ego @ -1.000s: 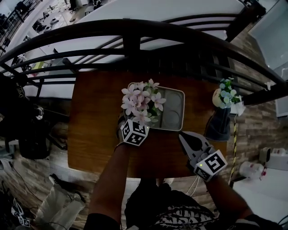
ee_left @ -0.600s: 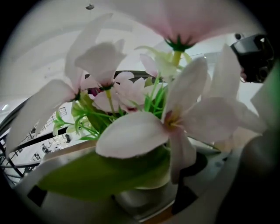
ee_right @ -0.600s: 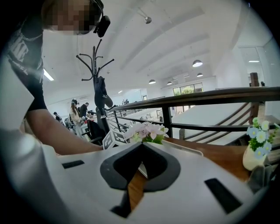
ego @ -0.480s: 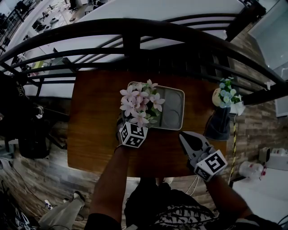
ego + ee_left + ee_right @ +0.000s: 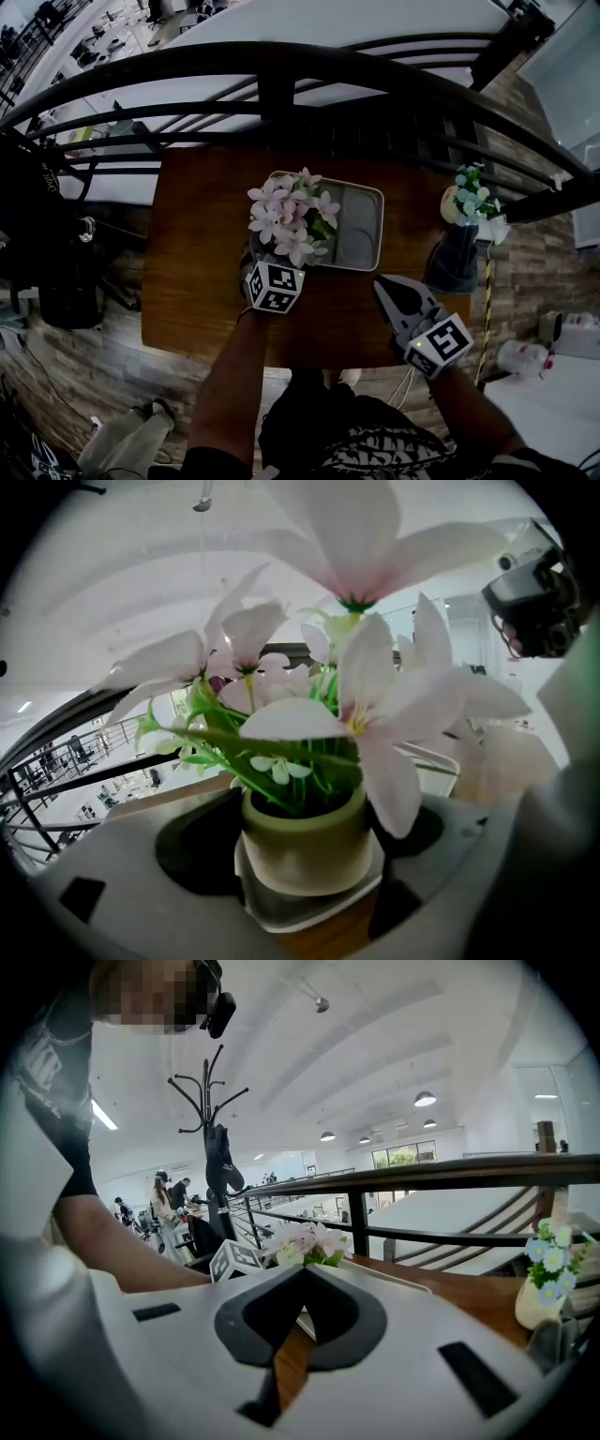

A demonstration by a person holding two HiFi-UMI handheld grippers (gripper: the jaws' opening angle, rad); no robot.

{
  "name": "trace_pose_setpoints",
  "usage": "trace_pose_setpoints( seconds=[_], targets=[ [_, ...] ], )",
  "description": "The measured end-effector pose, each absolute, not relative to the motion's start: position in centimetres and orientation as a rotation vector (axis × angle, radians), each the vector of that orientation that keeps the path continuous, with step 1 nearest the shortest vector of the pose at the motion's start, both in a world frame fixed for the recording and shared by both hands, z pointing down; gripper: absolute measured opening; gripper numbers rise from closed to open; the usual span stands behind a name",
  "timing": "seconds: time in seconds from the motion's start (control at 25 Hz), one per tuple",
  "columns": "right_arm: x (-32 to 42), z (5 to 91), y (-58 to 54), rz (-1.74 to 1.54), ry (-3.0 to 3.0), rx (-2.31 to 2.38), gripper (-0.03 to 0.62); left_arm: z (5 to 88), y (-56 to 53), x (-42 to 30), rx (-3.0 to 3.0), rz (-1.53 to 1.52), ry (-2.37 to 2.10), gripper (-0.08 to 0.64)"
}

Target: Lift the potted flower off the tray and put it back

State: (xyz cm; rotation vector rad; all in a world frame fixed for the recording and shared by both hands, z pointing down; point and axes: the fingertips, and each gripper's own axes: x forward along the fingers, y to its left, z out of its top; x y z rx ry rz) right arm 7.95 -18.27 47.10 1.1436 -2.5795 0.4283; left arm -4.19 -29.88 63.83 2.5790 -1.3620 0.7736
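Note:
The potted flower (image 5: 291,211), pink-white blooms in a pale green pot (image 5: 305,846), stands at the left end of the metal tray (image 5: 361,230) on the wooden table (image 5: 197,253). My left gripper (image 5: 267,262) reaches in from the near side. Both its dark pads (image 5: 202,850) lie against the pot's sides, so it is shut on the pot. The tray's rounded corner (image 5: 309,916) shows just under the pot. My right gripper (image 5: 380,281) hovers over the table's near right part with its jaws shut and empty, and its tips (image 5: 302,1269) meet.
A dark vase of blue flowers (image 5: 466,234) stands at the table's right end, just beyond my right gripper. A black curved railing (image 5: 281,66) runs behind the table. A coat stand (image 5: 216,1147) and several people appear far off.
The flowers and my left gripper have shifted slightly left and toward me. The right gripper has stayed in place.

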Motion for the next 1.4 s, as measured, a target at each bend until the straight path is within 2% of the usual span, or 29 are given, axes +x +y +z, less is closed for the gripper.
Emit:
trace_pose_setpoints(
  seconds=[0.56,1.08,1.4],
  targets=[
    [7.5,45.9,-16.7,0.376,-2.602,1.129,-0.011,62.0,-24.9,-6.0,2.583,0.660,-1.463,0.434],
    [6.1,47.1,-10.9,0.353,-2.625,1.055,-0.011,62.3,-17.2,-7.1,2.548,0.555,-1.541,0.431],
    [6.3,46.1,-12.2,0.357,-2.614,1.042,-0.011,62.6,-16.6,-6.6,2.541,0.569,-1.531,0.431]
  ],
)
